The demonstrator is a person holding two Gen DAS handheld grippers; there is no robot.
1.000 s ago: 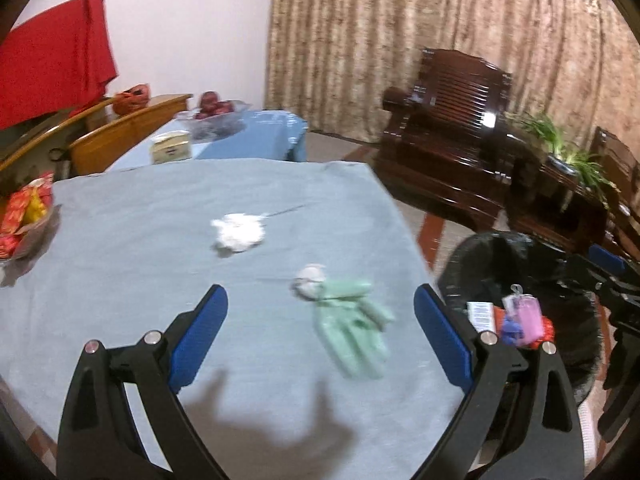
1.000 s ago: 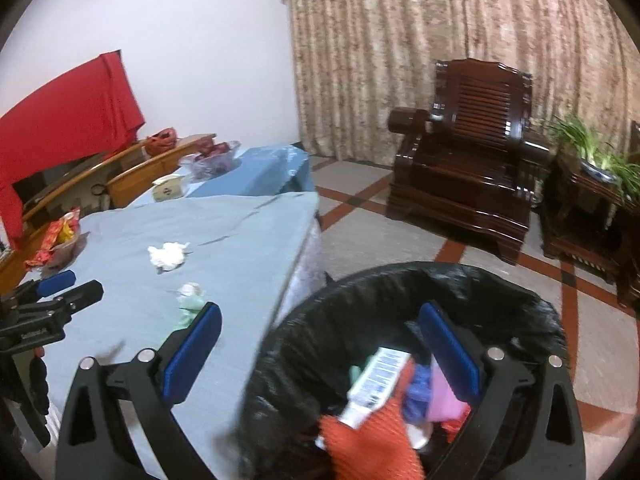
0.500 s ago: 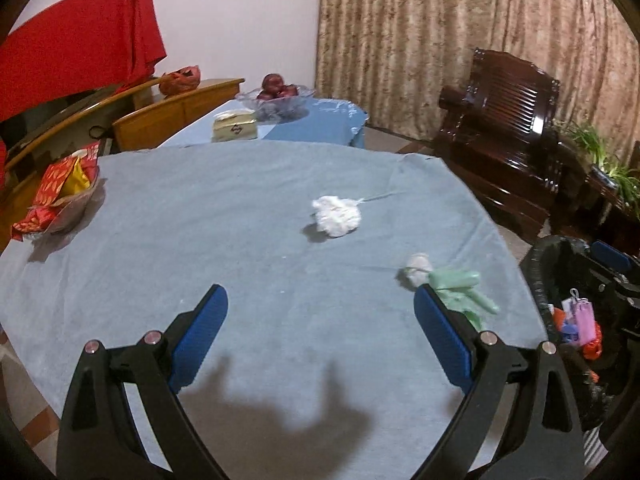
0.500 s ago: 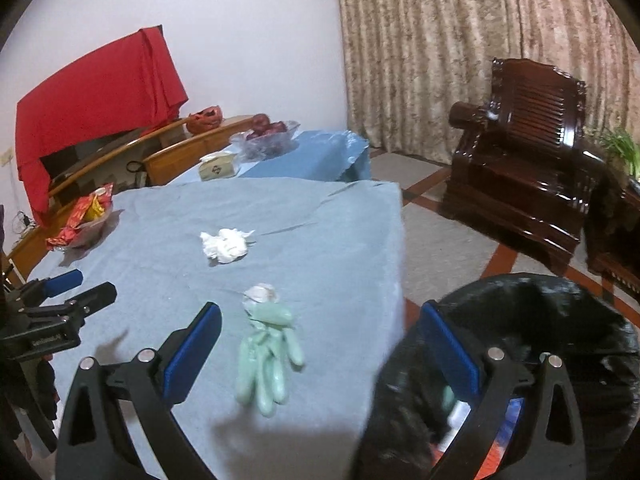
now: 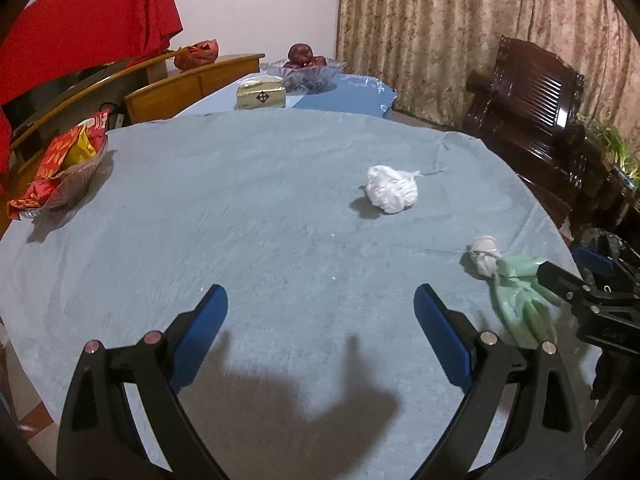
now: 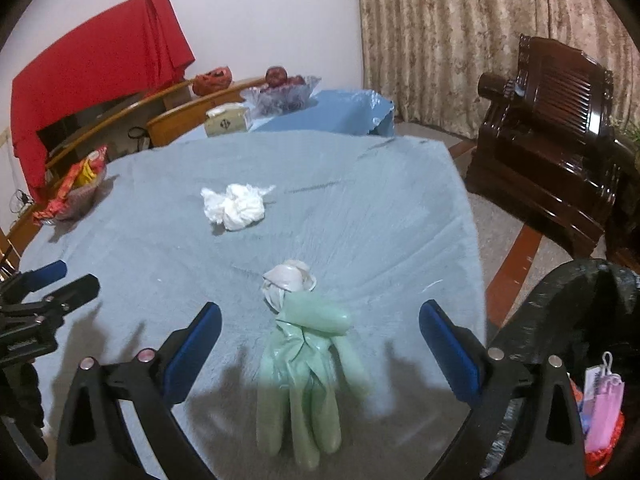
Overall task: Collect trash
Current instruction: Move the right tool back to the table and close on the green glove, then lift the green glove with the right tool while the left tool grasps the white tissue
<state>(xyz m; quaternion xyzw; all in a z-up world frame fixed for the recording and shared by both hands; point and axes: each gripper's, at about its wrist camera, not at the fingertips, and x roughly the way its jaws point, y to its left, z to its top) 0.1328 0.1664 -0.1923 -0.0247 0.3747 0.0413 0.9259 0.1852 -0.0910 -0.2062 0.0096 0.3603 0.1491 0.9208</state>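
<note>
A pale green glove (image 6: 308, 364) lies on the blue-grey tablecloth (image 6: 340, 208) near its right edge, with a small grey wad (image 6: 286, 286) at its cuff. My right gripper (image 6: 320, 340) stands open right over the glove, one finger on each side, touching nothing. A crumpled white tissue (image 5: 392, 194) lies farther in on the cloth. My left gripper (image 5: 320, 320) is open above bare cloth, with the glove (image 5: 524, 300) off to its right. The black-lined trash bin (image 6: 580, 340) stands beside the table on the right, with trash inside.
A bowl of red snack packets (image 5: 60, 168) sits at the table's left edge. A tissue box (image 5: 261, 96) and a fruit bowl (image 5: 302, 68) stand on a second table behind. A dark wooden armchair (image 6: 552, 140) is to the right.
Both grippers swung left, away from the bin and toward the table. The right gripper, earlier over the bin, now hangs over the green glove. Both stayed open.
</note>
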